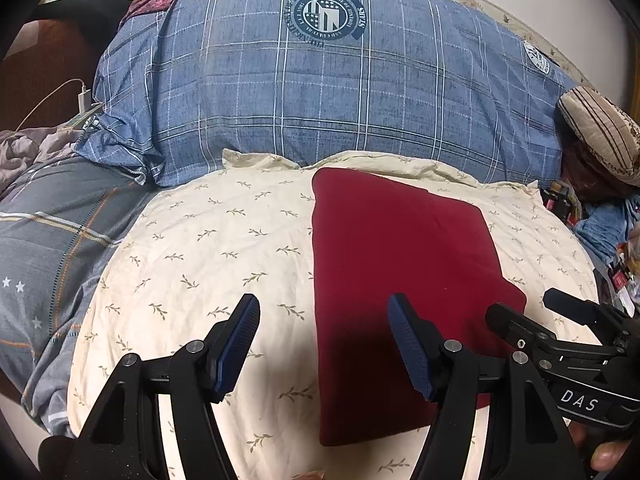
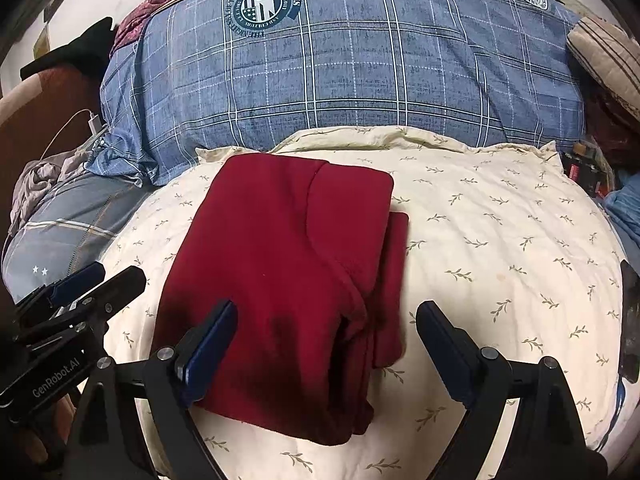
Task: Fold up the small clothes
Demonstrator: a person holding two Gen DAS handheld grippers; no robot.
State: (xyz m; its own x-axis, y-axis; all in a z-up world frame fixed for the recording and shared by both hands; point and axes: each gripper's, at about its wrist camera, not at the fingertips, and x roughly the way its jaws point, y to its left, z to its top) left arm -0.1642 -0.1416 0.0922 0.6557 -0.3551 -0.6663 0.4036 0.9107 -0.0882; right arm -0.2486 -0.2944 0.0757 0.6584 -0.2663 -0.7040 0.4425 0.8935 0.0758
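Our right gripper (image 2: 326,344) hangs with jaws spread wide and empty, straddling the near end of the red garment (image 2: 288,280). Our left gripper (image 1: 322,344) is also open, nothing held, its right-side finger over the garment's left margin. The garment lies folded on the cream pillow (image 2: 500,240), long axis running away from us toward the blue plaid bedding (image 2: 360,72). We judge the right nearer.

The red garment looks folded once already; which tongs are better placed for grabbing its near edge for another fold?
Probably the right tongs: open, with the red garment's layered near corner between its fingers. The left tongs, also open, straddle the garment's left edge, half over the cream leaf-print pillow.
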